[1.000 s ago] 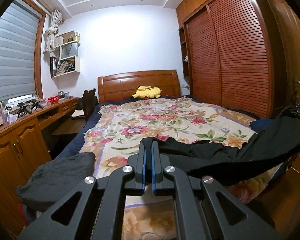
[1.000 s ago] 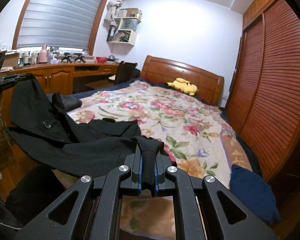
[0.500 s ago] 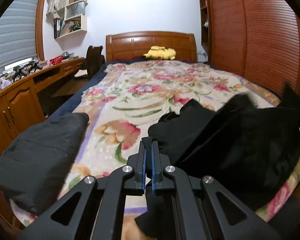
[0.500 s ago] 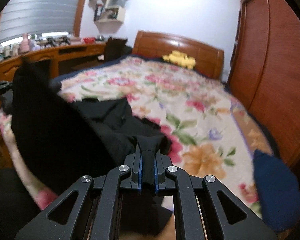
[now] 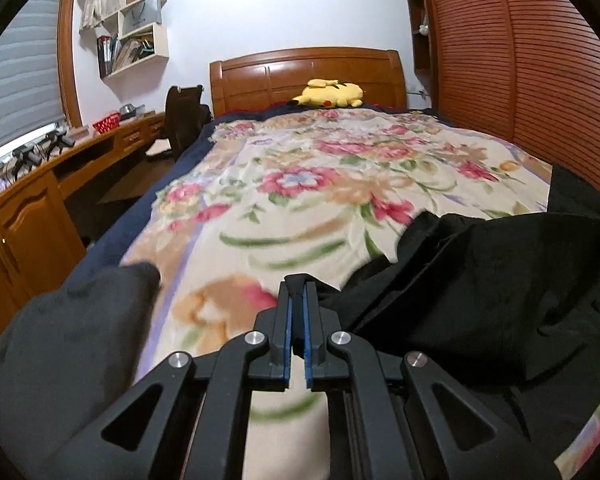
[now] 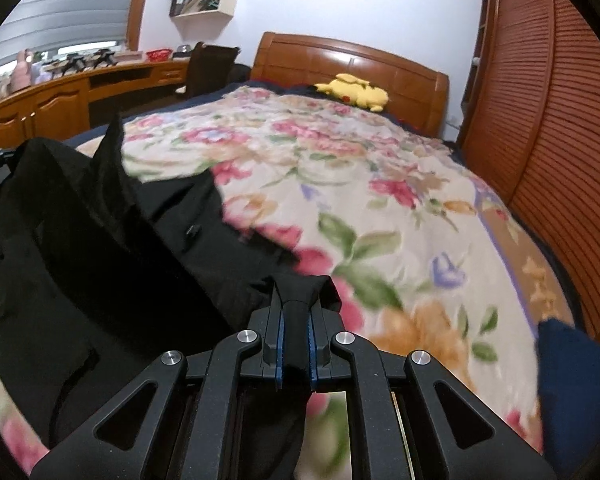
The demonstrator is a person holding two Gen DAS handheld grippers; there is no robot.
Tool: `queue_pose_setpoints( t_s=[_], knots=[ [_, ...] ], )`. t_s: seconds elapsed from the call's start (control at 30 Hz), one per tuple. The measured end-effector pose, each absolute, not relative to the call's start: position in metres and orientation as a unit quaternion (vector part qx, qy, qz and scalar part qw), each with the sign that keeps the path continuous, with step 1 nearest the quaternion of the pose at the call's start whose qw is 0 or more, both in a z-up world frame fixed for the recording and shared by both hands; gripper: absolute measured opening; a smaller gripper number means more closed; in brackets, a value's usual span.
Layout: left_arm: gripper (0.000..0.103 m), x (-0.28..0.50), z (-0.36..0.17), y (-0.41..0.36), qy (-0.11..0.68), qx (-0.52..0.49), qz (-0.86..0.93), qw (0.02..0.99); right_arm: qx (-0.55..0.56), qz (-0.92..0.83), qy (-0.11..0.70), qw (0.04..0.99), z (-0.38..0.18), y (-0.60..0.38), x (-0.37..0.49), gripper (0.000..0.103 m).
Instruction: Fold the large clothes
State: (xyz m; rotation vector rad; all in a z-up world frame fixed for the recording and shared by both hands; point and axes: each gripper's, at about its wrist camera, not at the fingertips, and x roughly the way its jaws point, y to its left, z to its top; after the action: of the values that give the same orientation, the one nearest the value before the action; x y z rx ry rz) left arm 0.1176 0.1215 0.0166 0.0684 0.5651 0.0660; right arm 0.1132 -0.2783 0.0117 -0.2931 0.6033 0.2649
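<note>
A wooden bed with a floral blanket fills both views, with a slatted wooden wardrobe close along one side and a long wooden surface with cupboards along the other. The black garment lies spread across the near end of the blanket, bunched in loose ridges; its far edges run out of both views, so its full shape cannot be made out. A dark grey folded garment sits on the near corner of the bed just beside the left gripper, and a navy folded cloth lies at the opposite corner near the wardrobe, partly cut off. A dark chair stands at the wooden surface. A yellow plush toy rests by the headboard, well apart from the clothes. The left gripper is clamped on a thin corner of the black garment. The right gripper pinches a thicker fold of the same garment. A button shows on the cloth; nearby blanket is blurred.
</note>
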Motion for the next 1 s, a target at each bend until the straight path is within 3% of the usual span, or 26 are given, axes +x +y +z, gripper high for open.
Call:
queue_pose_setpoints(
  t_s=[0.4,0.57,0.63,0.7,0.8,1.0],
  knots=[
    [0.002,0.210,0.023,0.138,0.285,0.044,0.063,0.955,-0.147,0.081,0.293,0.941,0.019,-0.250,0.240,0.006],
    [0.006,0.222,0.006,0.145,0.304,0.003,0.041,0.952,-0.119,0.069,0.331,0.933,-0.001,-0.249,0.274,0.007],
    [0.007,0.219,-0.004,0.144,0.315,0.008,0.041,0.948,-0.089,0.066,0.346,0.932,-0.007,-0.253,0.278,0.015],
    [0.010,0.210,-0.008,0.143,0.314,0.022,0.051,0.948,-0.088,0.047,0.342,0.934,-0.008,-0.253,0.276,0.043],
    [0.019,0.194,-0.009,0.149,0.326,0.011,0.042,0.944,-0.098,0.038,0.329,0.938,-0.002,-0.255,0.264,0.063],
    [0.036,0.154,-0.008,0.152,0.341,0.020,0.018,0.940,-0.102,0.053,0.335,0.935,0.001,-0.265,0.228,0.065]
  ],
)
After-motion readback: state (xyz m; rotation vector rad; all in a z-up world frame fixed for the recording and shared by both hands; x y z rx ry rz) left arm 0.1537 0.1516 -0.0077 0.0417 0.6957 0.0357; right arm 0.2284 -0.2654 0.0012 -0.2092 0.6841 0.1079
